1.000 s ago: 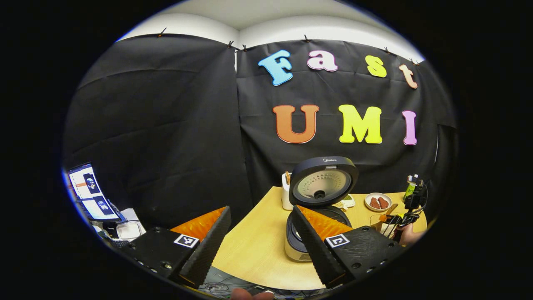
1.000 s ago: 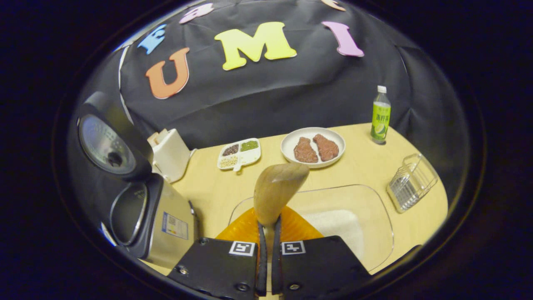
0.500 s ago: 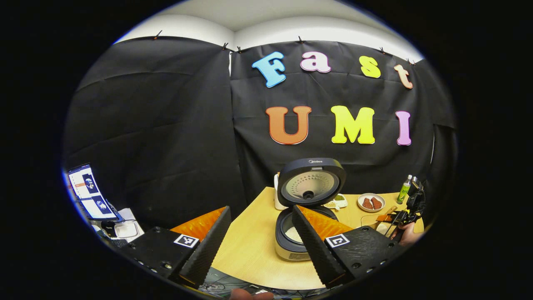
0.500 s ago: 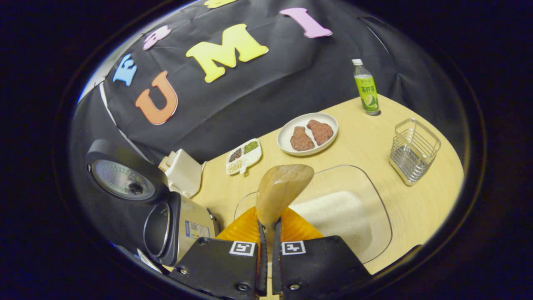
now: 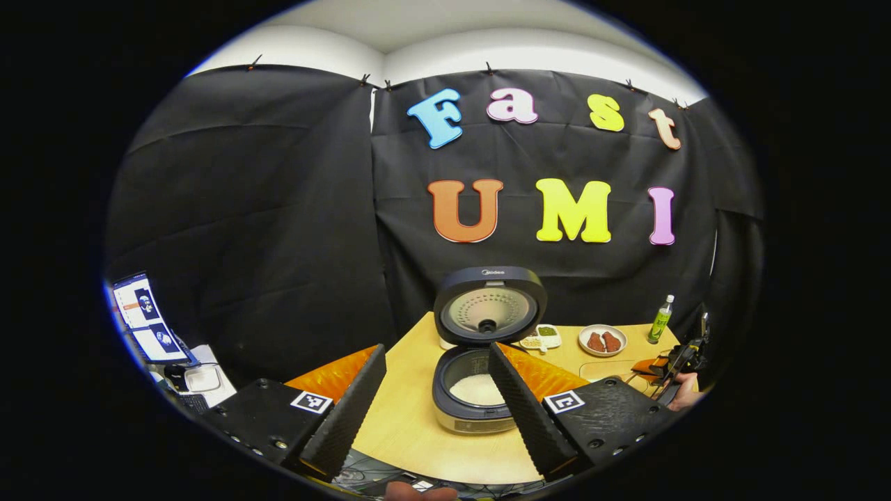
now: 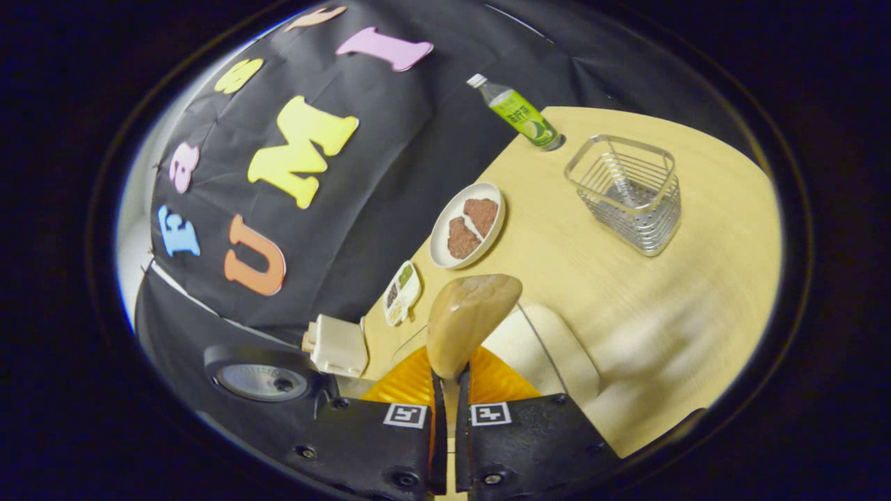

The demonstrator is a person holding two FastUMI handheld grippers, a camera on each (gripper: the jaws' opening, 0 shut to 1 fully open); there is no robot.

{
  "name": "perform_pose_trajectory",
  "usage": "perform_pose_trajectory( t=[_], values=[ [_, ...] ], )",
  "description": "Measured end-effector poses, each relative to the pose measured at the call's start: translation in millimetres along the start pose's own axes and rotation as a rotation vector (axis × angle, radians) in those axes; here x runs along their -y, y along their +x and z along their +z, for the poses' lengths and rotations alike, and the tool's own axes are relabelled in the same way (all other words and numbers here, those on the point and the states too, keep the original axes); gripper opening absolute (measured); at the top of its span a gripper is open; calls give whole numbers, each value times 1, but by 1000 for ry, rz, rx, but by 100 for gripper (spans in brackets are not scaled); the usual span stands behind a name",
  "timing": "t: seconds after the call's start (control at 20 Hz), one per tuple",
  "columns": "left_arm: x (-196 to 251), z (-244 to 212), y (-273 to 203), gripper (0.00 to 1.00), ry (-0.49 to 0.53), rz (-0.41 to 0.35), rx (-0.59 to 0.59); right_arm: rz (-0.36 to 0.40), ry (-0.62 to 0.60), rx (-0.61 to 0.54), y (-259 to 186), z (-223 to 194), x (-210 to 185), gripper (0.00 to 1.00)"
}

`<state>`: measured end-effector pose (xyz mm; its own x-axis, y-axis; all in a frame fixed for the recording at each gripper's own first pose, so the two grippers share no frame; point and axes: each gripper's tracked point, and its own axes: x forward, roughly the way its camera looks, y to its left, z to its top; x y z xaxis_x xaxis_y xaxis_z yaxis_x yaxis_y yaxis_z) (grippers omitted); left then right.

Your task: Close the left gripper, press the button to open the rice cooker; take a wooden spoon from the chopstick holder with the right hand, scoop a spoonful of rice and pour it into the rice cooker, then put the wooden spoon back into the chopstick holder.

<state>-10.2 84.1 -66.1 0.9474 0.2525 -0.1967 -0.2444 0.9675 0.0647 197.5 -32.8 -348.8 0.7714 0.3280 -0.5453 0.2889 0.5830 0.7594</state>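
Note:
The rice cooker point(image 5: 465, 410) stands open on the table with its lid point(image 5: 487, 306) raised and white rice in its pot point(image 5: 475, 390). My left gripper point(image 5: 438, 410) is open and empty, held back from the cooker at the table's near edge. My right gripper point(image 6: 445, 379) is shut on the handle of the wooden spoon point(image 6: 470, 316), rolled hard to one side. The spoon's bowl hangs over the clear tray of rice point(image 6: 557, 355). The cream chopstick holder point(image 6: 339, 346) stands beside the cooker lid point(image 6: 261, 379). In the left gripper view, the right gripper point(image 5: 679, 360) and a hand point(image 5: 686, 398) are at the far right.
A plate with two meat pieces point(image 6: 468, 224), a small divided dish of grains point(image 6: 402, 292), a green bottle point(image 6: 518, 111) and a wire basket point(image 6: 626, 191) stand on the wooden table point(image 6: 696, 278). A laptop point(image 5: 146, 320) sits off the table at the far left.
The right gripper has rolled steeply with the spoon still in it, tilting the scene. The left gripper has swung so the open cooker now sits between its fingers.

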Motion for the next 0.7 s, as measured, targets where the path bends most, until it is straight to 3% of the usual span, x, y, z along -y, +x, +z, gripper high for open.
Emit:
perform_pose_trajectory(
  t=[0.3, 0.5, 0.7],
  values=[
    [21, 4, 0, 95, -11, -19, 16, 82, 92, 40, -40, 38, -34, 10],
    [21, 9, 0, 95, -5, -14, 44, 140, 54, 45, -62, 48, -81, 10],
    [-1, 4, -5, 96, 8, 34, 56, 204, -18, 1, -68, 27, -143, 12]
  ],
)
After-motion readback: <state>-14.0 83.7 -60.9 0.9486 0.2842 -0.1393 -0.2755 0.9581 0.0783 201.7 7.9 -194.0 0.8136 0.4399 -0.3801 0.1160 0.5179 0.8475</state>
